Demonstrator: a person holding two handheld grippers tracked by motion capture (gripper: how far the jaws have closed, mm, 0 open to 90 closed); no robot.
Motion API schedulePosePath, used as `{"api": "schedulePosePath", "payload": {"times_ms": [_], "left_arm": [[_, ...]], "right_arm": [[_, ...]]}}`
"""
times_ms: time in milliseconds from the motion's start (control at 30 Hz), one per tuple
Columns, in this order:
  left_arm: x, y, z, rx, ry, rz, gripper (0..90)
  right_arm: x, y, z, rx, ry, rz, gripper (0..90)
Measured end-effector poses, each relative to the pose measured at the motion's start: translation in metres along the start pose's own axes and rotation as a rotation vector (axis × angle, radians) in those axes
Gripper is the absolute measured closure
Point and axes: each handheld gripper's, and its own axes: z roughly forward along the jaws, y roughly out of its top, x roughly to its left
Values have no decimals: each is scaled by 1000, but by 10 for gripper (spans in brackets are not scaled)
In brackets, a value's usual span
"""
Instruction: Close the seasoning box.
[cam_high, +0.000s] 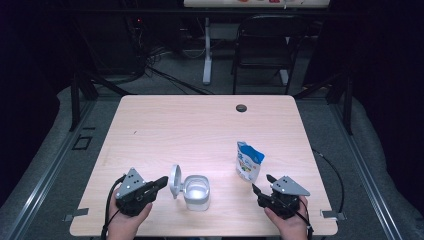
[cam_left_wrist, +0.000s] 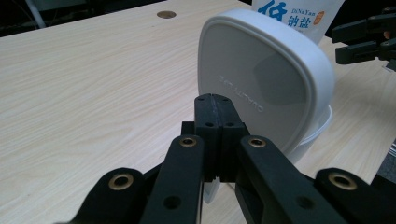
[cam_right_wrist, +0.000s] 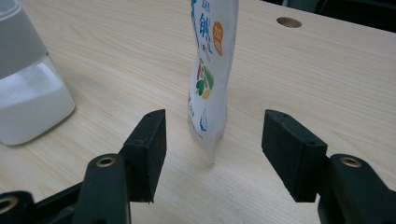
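A white container (cam_high: 196, 192) stands near the table's front edge, its hinged lid (cam_high: 174, 181) raised upright on its left side. My left gripper (cam_high: 164, 180) is shut with nothing between its jaws. In the left gripper view the pressed tips (cam_left_wrist: 215, 100) point at the lid's outer face (cam_left_wrist: 264, 74), very close to it. A blue and white pouch (cam_high: 248, 161) stands upright to the right of the container. My right gripper (cam_high: 262, 183) is open. The pouch (cam_right_wrist: 208, 70) stands just ahead of the gap between its pads (cam_right_wrist: 154, 135), which do not touch it.
The wooden table (cam_high: 165, 130) has a round cable hole (cam_high: 241, 107) near its far edge. A black chair (cam_high: 265, 45) and a white desk leg (cam_high: 207, 50) stand on the floor behind it. Black frame bars run along both sides.
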Motion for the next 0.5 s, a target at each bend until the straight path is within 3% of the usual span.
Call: {"api": "schedulePosePath", "payload": {"times_ms": [500], "left_arm": [[-4,5,2,-4,0,11,900]], "right_arm": [[0,-1,1,3,3,4,405]]}}
